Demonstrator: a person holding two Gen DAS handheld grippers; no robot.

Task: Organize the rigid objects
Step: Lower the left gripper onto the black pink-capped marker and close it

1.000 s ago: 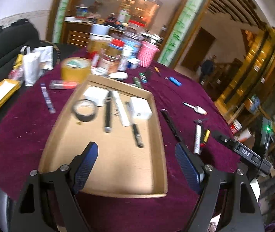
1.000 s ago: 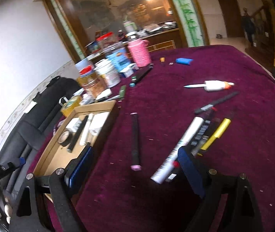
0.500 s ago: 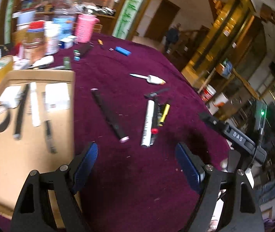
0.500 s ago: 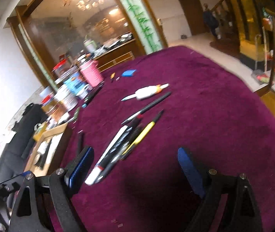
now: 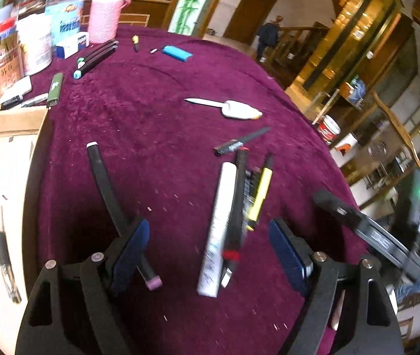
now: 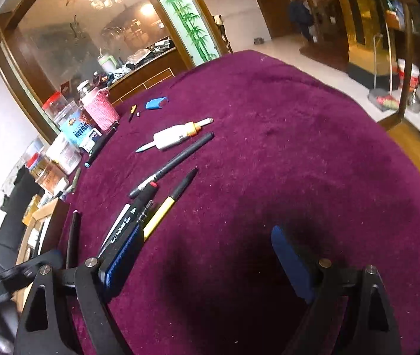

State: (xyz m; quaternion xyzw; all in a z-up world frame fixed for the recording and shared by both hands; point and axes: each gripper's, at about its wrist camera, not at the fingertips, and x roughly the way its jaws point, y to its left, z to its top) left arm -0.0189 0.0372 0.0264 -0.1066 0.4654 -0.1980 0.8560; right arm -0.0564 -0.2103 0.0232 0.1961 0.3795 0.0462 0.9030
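Observation:
A cluster of pens lies on the purple cloth: a white marker (image 5: pixel 219 224), a black pen with a red band (image 5: pixel 236 210) and a yellow pen (image 5: pixel 259 195). My left gripper (image 5: pixel 210 251) is open just above them, its jaws on either side of the white marker. A long black marker (image 5: pixel 106 189) with a pink end runs under the left finger. The cardboard tray (image 5: pixel 6 177) holding pens is at the left. My right gripper (image 6: pixel 207 260) is open and empty over bare cloth, right of the same pens (image 6: pixel 162 210).
A white glue tube (image 5: pixel 233 109), a dark pen (image 5: pixel 239 142), a blue lighter (image 5: pixel 177 53) and green-capped markers (image 5: pixel 94 56) lie farther back. Jars and a pink bottle (image 5: pixel 103 17) stand at the back left. The table edge drops off to the right (image 6: pixel 402 162).
My left gripper has swung right, away from the tray, and come down over the pen cluster. My right gripper has swung right, so the pens now sit by its left finger.

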